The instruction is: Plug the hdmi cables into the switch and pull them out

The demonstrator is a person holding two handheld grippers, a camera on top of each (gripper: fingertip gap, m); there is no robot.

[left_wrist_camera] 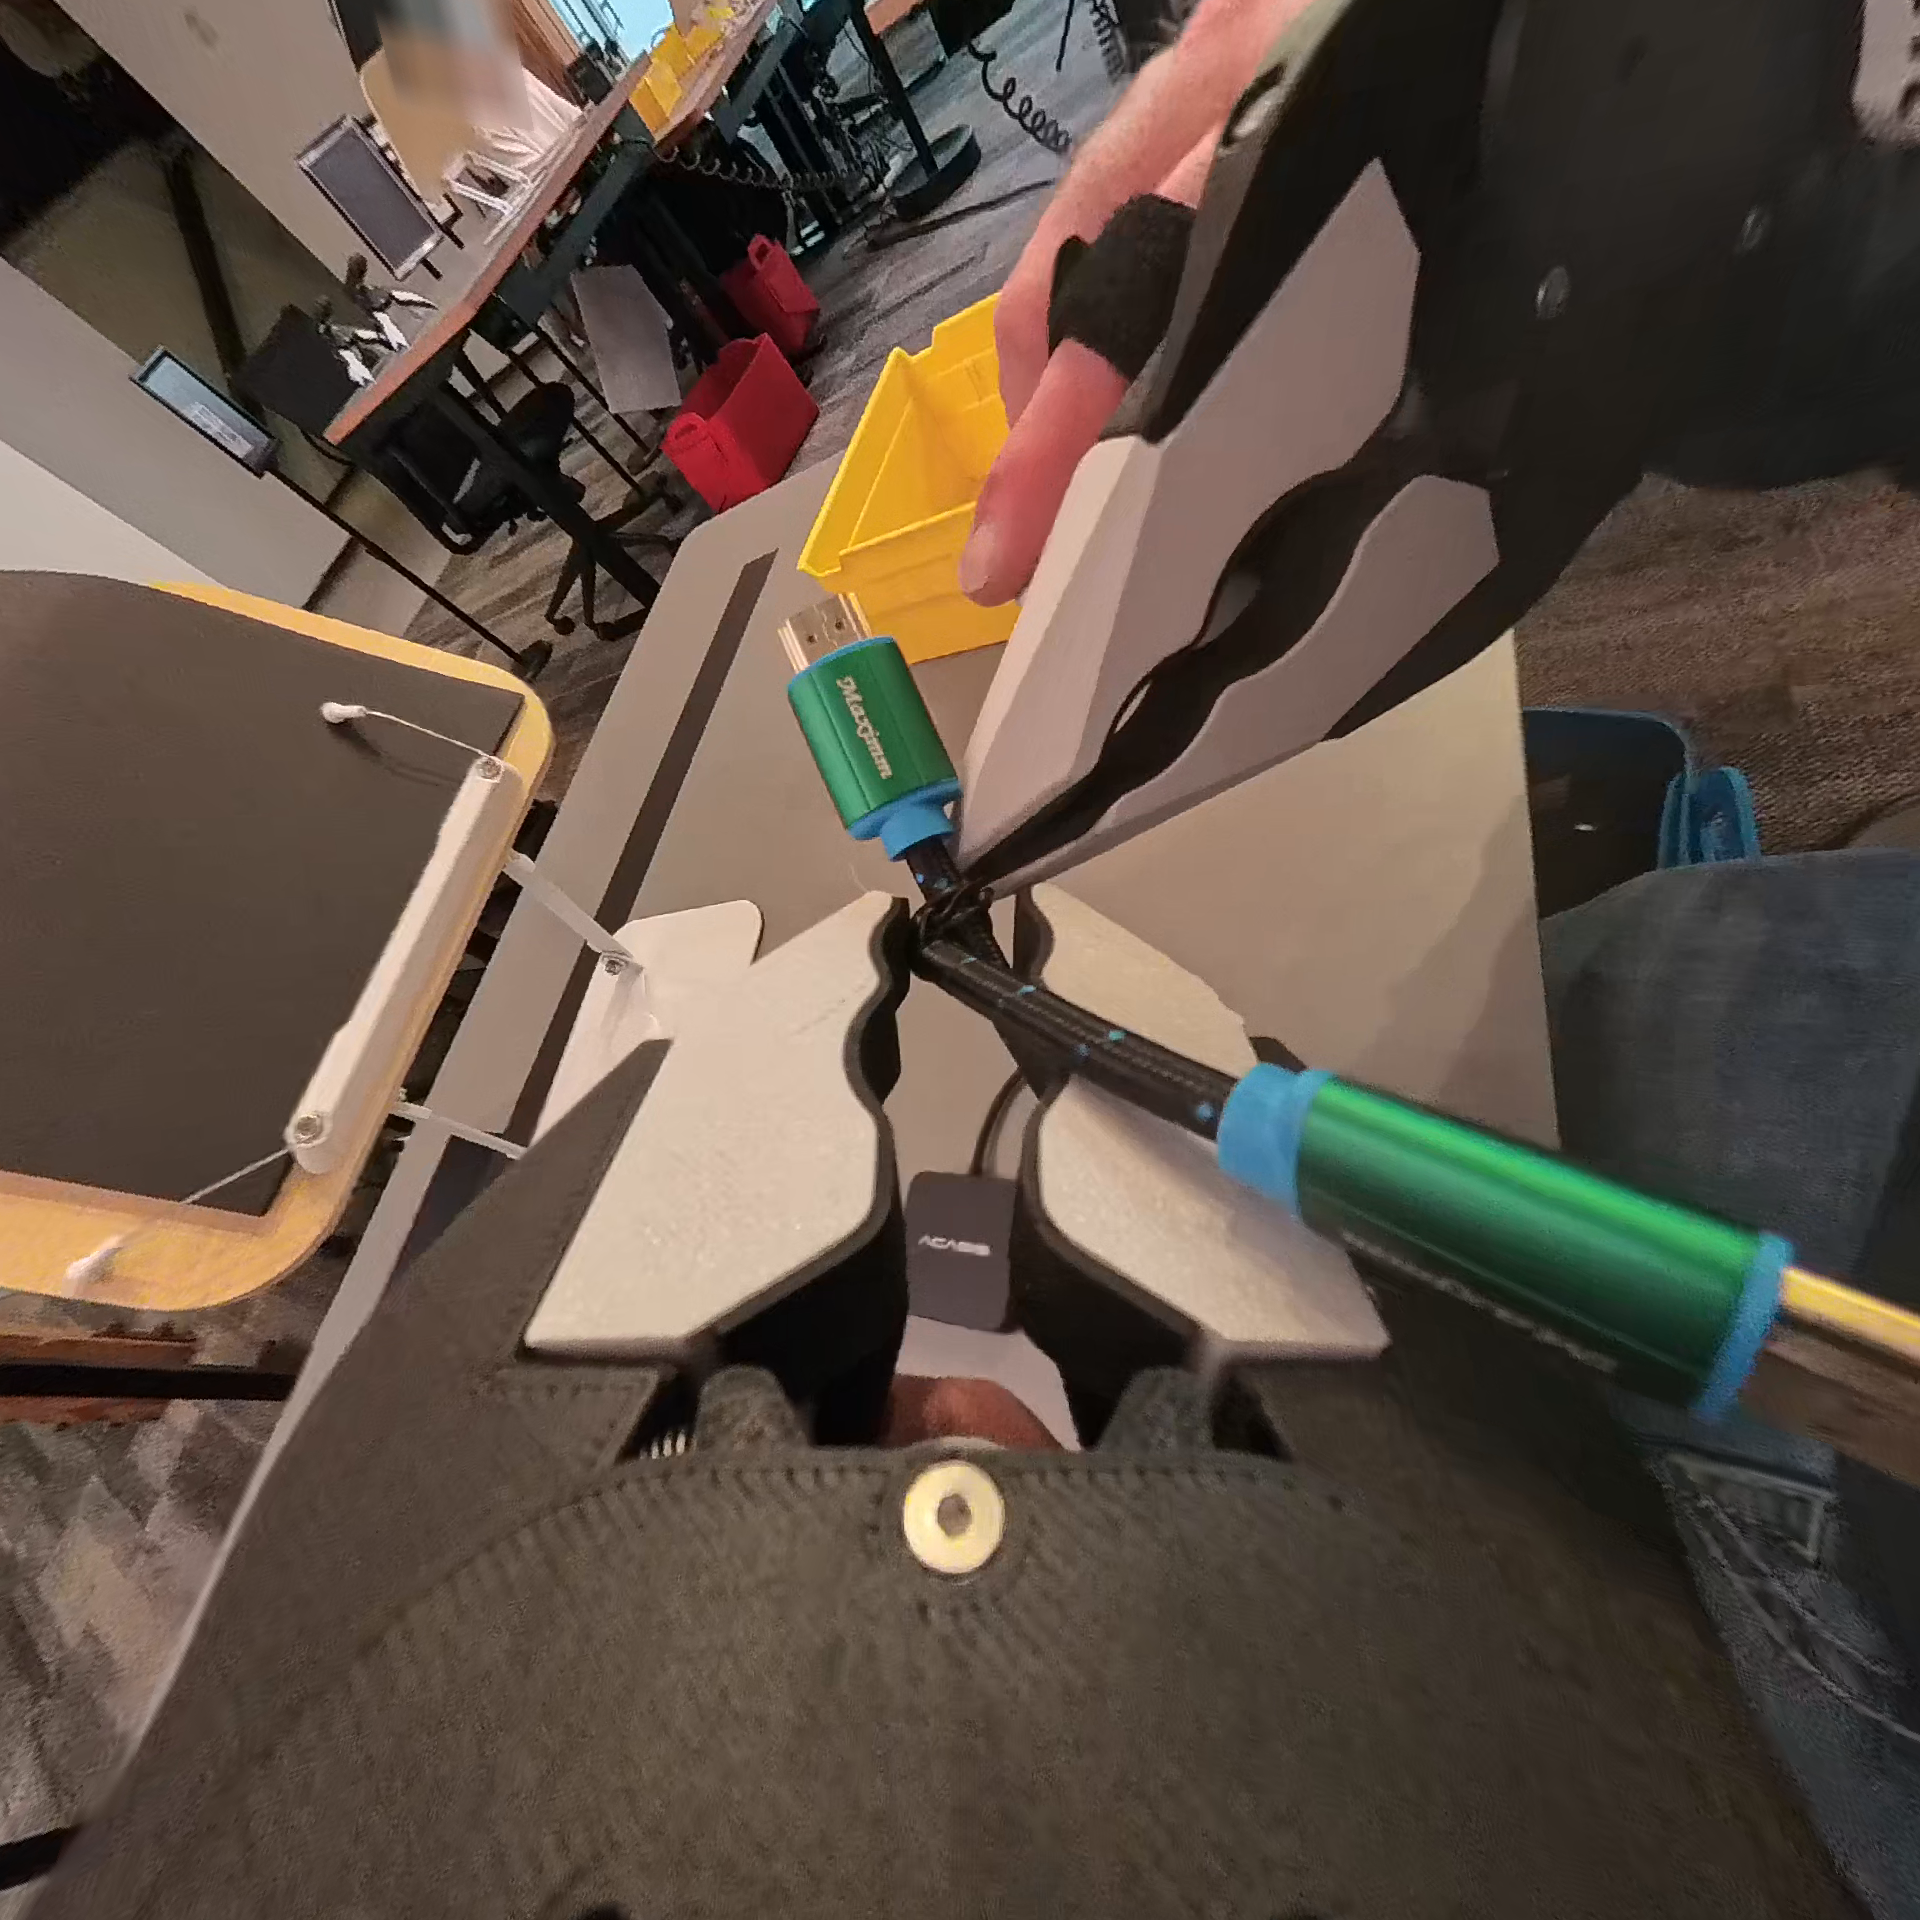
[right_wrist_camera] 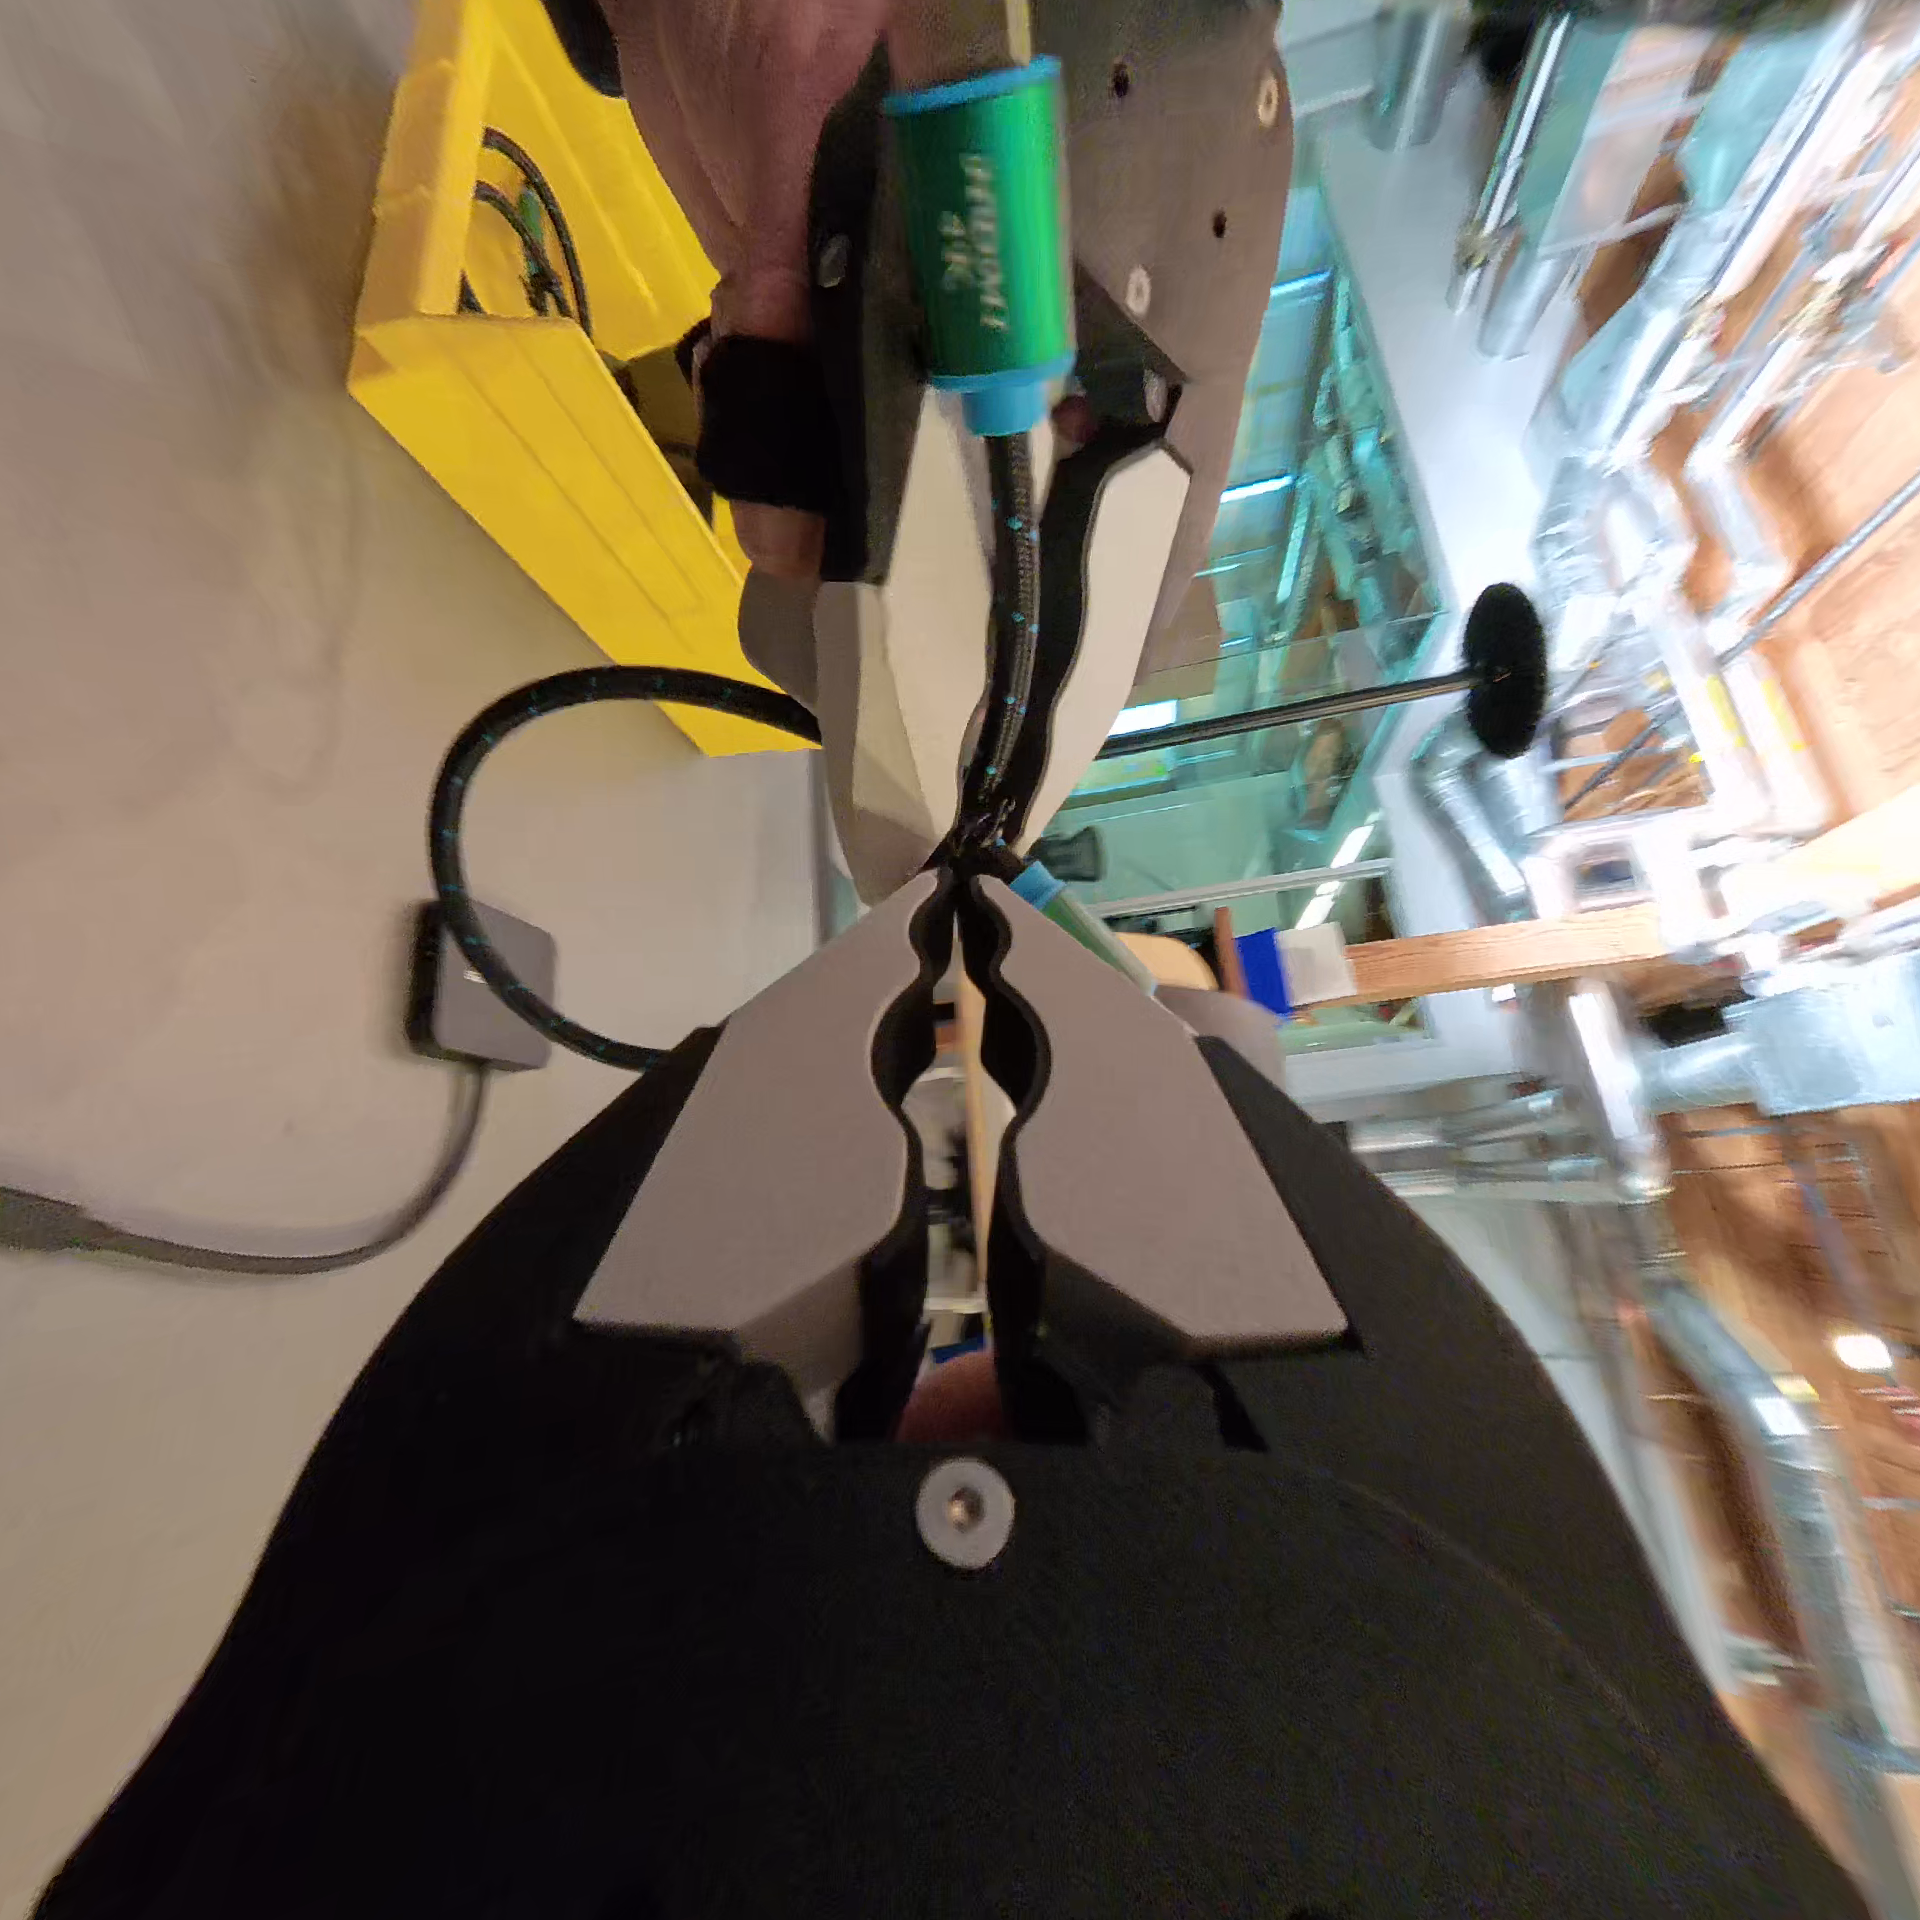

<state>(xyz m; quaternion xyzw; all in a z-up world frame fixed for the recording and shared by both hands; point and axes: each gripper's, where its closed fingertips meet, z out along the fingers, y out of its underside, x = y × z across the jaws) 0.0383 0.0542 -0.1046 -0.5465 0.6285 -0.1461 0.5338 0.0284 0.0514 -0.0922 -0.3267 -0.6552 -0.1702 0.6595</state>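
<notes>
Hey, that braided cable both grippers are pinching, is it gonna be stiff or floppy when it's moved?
Probably semi-stiff: the braided cable holds a smooth loop above the table rather than collapsing. The green plug sticks up past the right gripper, so short lengths seem self-supporting. The woven sleeve likely grips well.

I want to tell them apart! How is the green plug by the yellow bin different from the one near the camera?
The far green plug points toward the yellow bin; the near green plug points to the lower right. The far plug sits just past the right gripper; the near plug lies across a finger of the left gripper. Both have green barrels, blue collars, bare metal ends, and neither is in the switch.
</notes>
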